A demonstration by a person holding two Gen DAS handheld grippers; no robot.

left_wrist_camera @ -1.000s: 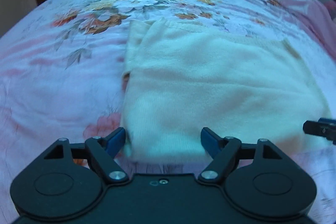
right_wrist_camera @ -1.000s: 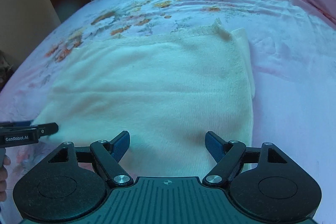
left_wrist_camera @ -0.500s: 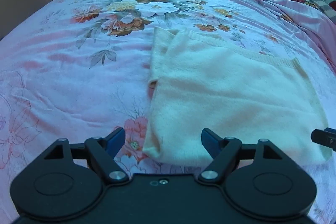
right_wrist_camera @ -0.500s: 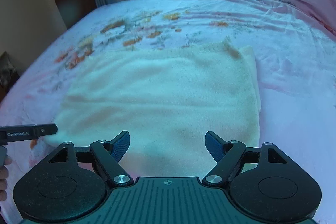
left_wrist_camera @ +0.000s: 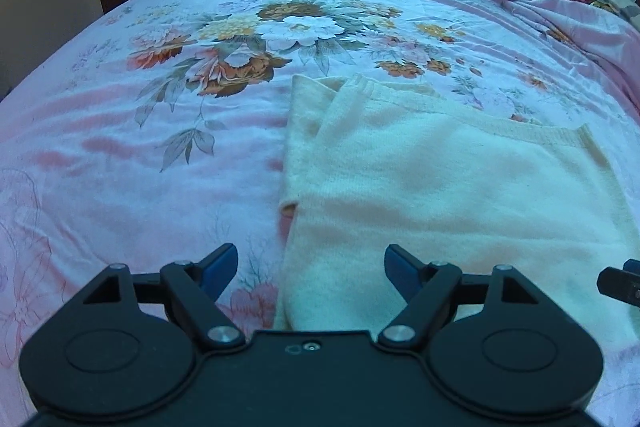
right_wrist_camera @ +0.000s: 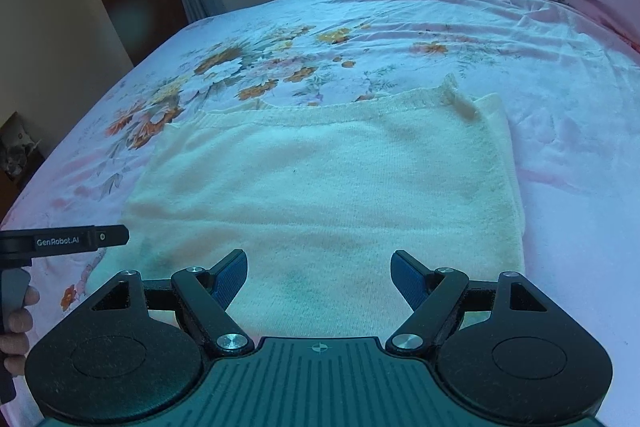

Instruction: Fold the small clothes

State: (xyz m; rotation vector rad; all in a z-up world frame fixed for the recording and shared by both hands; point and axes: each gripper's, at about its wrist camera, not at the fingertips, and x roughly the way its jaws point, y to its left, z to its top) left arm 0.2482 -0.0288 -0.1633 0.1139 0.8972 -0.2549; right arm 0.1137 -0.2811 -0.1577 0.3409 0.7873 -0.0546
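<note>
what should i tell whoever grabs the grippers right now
Left gripper: open, empty, over the sweater's near left edge.
Right gripper: open, empty, over the sweater's near middle.
Sweater: cream knit, lying flat on the floral bed, already folded into a rough rectangle, sides tucked in.
Done: side folds look finished.
Left: probably one more fold, near edge to far edge or across, then smooth it. Neither gripper touches the cloth, as far as the views show.

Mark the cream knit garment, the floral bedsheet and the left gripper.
cream knit garment (right_wrist_camera: 328,187): right wrist view, middle of folded panel.
floral pink bedsheet (left_wrist_camera: 132,155): left wrist view, bare area left of garment.
left gripper (left_wrist_camera: 311,267): left wrist view, midway between fingertips.
</note>
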